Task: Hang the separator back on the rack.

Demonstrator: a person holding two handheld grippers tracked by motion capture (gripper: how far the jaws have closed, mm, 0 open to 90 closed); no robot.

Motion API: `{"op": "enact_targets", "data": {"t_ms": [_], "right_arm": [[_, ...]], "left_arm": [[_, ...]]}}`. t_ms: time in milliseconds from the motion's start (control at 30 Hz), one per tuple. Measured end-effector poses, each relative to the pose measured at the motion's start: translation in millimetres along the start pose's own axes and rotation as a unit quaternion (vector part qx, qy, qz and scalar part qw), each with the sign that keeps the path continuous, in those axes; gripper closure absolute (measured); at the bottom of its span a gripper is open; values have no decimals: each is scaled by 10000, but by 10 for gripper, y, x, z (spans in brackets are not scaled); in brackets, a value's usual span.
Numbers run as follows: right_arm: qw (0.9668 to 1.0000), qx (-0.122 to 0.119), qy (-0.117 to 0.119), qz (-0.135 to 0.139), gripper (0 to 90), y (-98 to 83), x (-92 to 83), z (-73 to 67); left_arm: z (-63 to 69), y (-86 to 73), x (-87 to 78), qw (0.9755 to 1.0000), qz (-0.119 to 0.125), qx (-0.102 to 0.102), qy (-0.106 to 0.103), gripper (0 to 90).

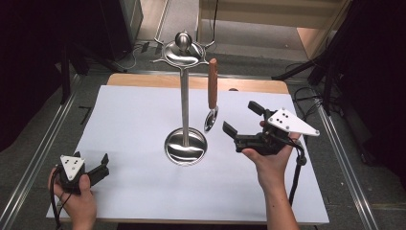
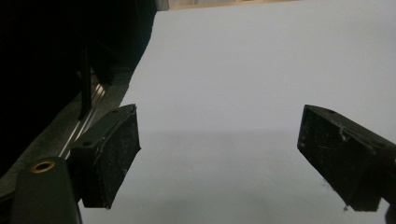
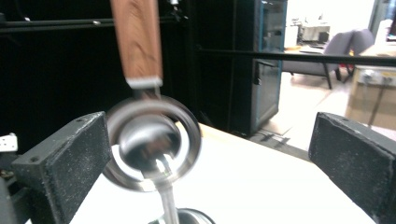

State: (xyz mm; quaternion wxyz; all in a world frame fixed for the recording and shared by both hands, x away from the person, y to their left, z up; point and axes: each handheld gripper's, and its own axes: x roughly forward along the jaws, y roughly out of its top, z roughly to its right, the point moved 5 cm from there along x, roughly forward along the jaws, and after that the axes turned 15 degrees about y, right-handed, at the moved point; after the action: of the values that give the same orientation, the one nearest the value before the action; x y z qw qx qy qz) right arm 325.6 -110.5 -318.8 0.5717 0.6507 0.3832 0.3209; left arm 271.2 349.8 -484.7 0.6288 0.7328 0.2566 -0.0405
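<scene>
The right gripper [image 1: 242, 118] has its fingers [image 3: 60, 163] spread wide and empty, held level in a raised hand beside the wooden-handled ladle [image 1: 212, 93]. The ladle hangs from the steel utensil stand [image 1: 185, 96], its bowl just left of the fingers. The left gripper [image 1: 91, 160] rests low at the tabletop's [image 1: 143, 115] near-left corner, fingers open, gripping nothing.
</scene>
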Motion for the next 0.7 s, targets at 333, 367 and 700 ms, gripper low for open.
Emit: {"op": "enact_targets", "data": {"t_ms": [333, 367, 700], "right_arm": [[9983, 171, -563, -44, 0, -354, -417, 252], [9978, 221, -622, -80, 0, -399, -454, 270], [9926, 264, -1159, -263, 0, -807, -787, 453]], "left_arm": [[2, 0, -7, 10000, 28, -2, -5, 139], [2, 1, -7, 10000, 29, -6, 3, 138], [-1, 0, -15, 10000, 54, -16, 21, 139]]}}
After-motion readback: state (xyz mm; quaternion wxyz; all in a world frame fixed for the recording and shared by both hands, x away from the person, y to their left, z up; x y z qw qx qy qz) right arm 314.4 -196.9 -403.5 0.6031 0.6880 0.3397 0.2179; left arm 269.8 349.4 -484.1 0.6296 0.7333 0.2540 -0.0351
